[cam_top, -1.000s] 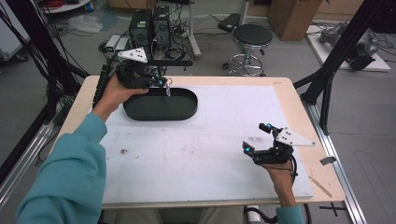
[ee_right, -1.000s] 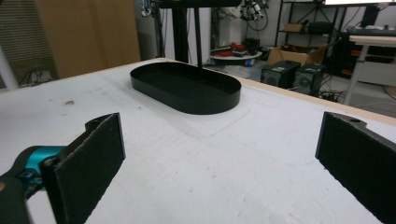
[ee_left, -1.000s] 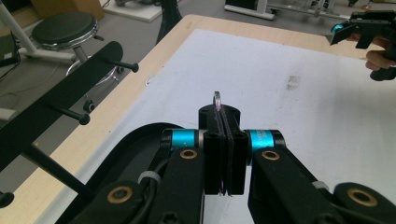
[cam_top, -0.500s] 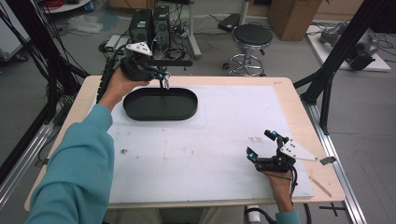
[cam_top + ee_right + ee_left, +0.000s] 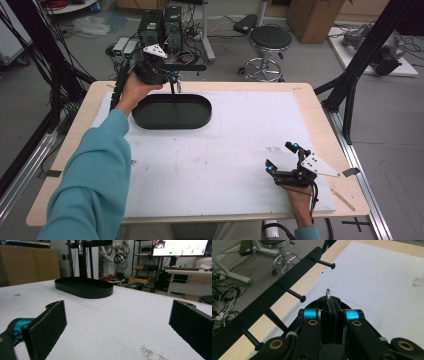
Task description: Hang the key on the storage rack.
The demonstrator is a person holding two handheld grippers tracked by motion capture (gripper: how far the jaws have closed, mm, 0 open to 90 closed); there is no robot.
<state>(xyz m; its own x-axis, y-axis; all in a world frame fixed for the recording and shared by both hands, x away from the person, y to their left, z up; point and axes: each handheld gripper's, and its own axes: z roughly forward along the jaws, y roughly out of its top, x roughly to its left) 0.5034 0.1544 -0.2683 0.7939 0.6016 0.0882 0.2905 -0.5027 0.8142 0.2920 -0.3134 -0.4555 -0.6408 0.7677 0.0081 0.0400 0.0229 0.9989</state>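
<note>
The left gripper (image 5: 331,307) has its fingers closed on a small metal ring (image 5: 328,293) beside the black peg rack (image 5: 274,300); the right gripper (image 5: 282,157) rests open on the desk (image 5: 235,150)

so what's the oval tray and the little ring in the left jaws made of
Oval tray: looks like matte black metal or plastic; thin even wall, no shine, can't tell which. Ring clamped in the left hand-held gripper: probably metal, thin silvery glinting loop.

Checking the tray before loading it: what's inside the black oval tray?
The black oval tray looks empty: only its dark floor shows from above. The right gripper view hides the floor behind its near wall.
</note>
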